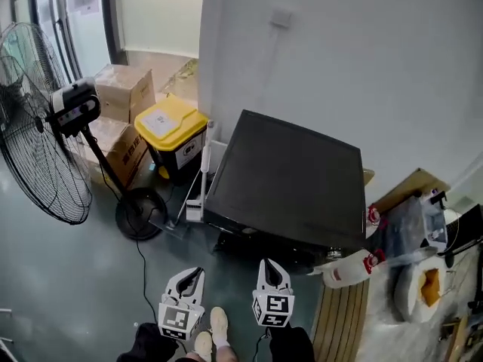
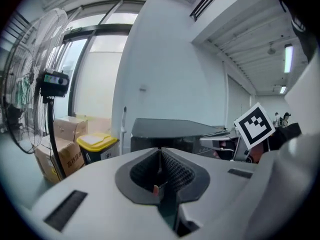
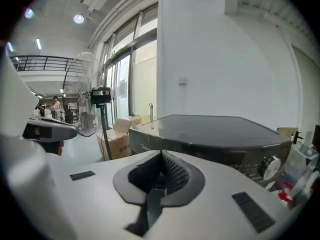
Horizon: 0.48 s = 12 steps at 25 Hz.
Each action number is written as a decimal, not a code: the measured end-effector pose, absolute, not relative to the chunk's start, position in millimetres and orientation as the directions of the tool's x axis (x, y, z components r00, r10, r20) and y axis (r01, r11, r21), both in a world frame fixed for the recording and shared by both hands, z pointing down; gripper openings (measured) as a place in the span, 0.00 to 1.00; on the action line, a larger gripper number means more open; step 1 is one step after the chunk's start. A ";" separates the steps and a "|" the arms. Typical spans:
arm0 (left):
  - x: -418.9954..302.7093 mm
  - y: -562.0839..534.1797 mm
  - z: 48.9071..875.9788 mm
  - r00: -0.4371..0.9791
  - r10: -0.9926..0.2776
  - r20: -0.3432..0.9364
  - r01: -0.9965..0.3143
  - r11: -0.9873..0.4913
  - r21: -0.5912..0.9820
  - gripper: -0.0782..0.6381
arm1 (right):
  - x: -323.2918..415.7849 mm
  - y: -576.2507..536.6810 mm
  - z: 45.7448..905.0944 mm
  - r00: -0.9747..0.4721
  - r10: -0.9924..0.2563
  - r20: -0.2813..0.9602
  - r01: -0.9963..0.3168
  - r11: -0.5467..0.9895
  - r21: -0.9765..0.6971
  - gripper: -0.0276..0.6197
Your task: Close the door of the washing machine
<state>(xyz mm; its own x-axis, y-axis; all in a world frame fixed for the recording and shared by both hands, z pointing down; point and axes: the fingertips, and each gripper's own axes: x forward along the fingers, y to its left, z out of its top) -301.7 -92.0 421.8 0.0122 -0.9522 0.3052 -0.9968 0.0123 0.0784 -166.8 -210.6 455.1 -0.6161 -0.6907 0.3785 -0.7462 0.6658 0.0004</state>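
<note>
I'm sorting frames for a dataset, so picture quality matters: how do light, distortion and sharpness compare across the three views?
Head view: soft even light, edges bowed, washing machine fairly sharp. Left gripper view: heavy fisheye with dark round border, daylight blown out behind the fan, left gripper close and soft. Right gripper view: same fisheye border, ceiling lamp glaring at upper left, right gripper softly blurred.

door of the washing machine (image 1: 290,179) out of sight in every view
</note>
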 end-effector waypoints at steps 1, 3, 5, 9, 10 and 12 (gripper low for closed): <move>-296.5 -87.5 402.6 0.017 -0.958 0.286 -0.998 0.002 0.066 0.16 | -157.9 -204.2 436.5 -0.612 -0.705 0.359 -0.754 0.657 0.004 0.07; -287.4 -75.6 369.0 0.030 -0.967 0.251 -0.999 -0.019 0.047 0.16 | -141.4 -188.4 399.7 -0.604 -0.729 0.321 -0.767 0.641 0.014 0.07; -276.6 -60.8 338.9 0.047 -0.974 0.222 -0.999 -0.041 0.033 0.16 | -124.0 -168.6 363.8 -0.597 -0.749 0.288 -0.777 0.629 0.023 0.07; -251.0 -38.7 276.6 0.090 -0.983 0.163 -0.996 -0.090 0.006 0.16 | -87.1 -130.8 294.7 -0.587 -0.780 0.217 -0.794 0.607 0.032 0.07; -244.8 -33.5 262.5 0.102 -0.983 0.149 -0.995 -0.104 -0.002 0.16 | -78.2 -121.3 281.0 -0.583 -0.787 0.202 -0.799 0.600 0.031 0.07; -234.3 -21.8 238.8 0.126 -0.983 0.130 -0.991 -0.130 -0.019 0.16 | -62.9 -101.5 257.7 -0.574 -0.800 0.172 -0.808 0.588 0.035 0.07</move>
<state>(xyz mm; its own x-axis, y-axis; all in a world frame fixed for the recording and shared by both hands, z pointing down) -234.3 -21.8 238.8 0.1259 -0.9835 0.1301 -0.9914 -0.1295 -0.0194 -62.9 -101.5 257.7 -0.5744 -0.8002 0.1723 -0.8083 0.5877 0.0347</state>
